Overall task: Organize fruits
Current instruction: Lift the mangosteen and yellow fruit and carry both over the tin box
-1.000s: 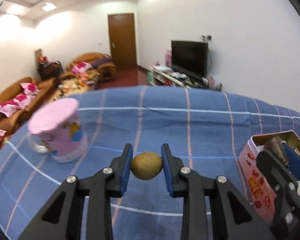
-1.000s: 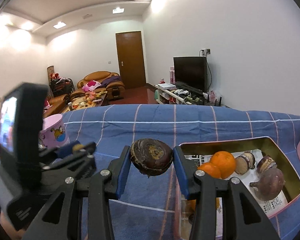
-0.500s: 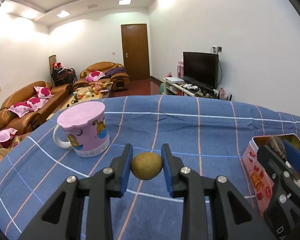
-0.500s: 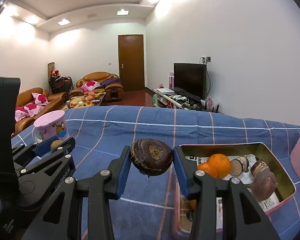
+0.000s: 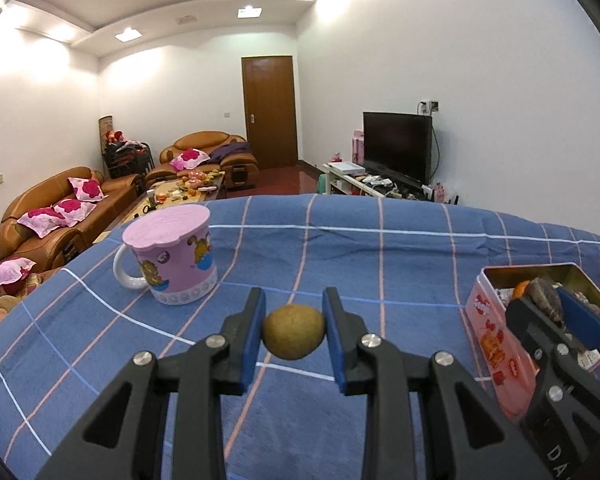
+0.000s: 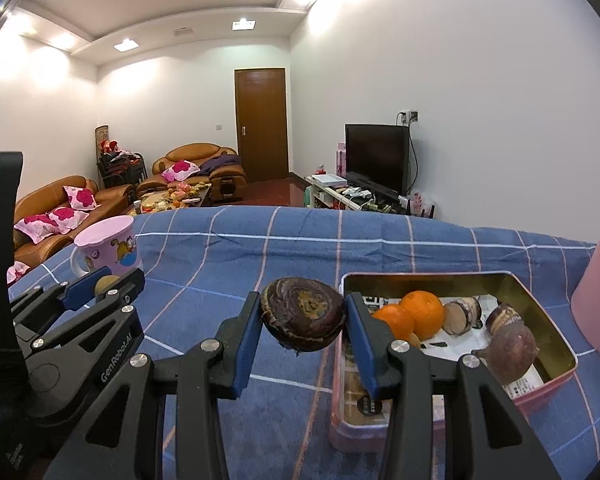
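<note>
Left tool: clenched on a small brown-green fruit, perhaps a kiwi.
Right tool: clenched on a dark purple fruit.
Tin: holds oranges.

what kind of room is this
Most likely a home living room: brown leather sofas with pink flowered cushions, a black flat-screen television on a low stand, and a wooden door at the far end.

Blue checked cloth carries pink lidded mug, pink tin with fruit
</note>
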Demonstrator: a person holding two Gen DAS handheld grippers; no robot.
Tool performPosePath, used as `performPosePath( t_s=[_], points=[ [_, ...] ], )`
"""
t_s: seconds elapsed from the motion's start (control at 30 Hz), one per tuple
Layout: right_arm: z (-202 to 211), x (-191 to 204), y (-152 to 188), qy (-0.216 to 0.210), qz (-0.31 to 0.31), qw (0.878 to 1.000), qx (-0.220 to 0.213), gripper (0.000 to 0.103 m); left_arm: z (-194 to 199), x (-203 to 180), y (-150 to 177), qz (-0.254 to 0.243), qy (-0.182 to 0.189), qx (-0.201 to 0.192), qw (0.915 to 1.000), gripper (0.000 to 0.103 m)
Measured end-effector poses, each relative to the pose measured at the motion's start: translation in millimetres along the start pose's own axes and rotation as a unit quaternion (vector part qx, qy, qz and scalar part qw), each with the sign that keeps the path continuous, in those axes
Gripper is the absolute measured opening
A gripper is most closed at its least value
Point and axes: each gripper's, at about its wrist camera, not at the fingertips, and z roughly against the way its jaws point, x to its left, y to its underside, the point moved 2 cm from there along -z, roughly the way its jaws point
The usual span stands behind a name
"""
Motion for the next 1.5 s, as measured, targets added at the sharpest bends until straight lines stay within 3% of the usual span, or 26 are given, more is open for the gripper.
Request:
performPosePath(
  t_s=[0.27, 0.7, 1.1, 1.5],
  points=[
    [6, -22, 7, -0.012, -0.013, 1.0, 0.021, 0.044, 8, -16, 3, -0.01, 0.006, -0.002, 0.9999, 0.031],
    [29, -50, 11, 0.0, 0.001, 1.0, 0.002, 0.044, 21, -47, 8, -0.022, 0.015, -0.006, 0.9996, 0.031],
    [40, -84, 8, 0.029, 0.027, 0.999, -0.018, 0.044, 26, -81, 11, -0.017, 0.064, 0.006, 0.9978, 0.031],
    [43, -124, 0, 0.044, -0.004, 0.998, -0.036, 0.044, 29, -126, 7, -0.023, 0.088, -0.001, 0.9959, 0.031]
  ],
)
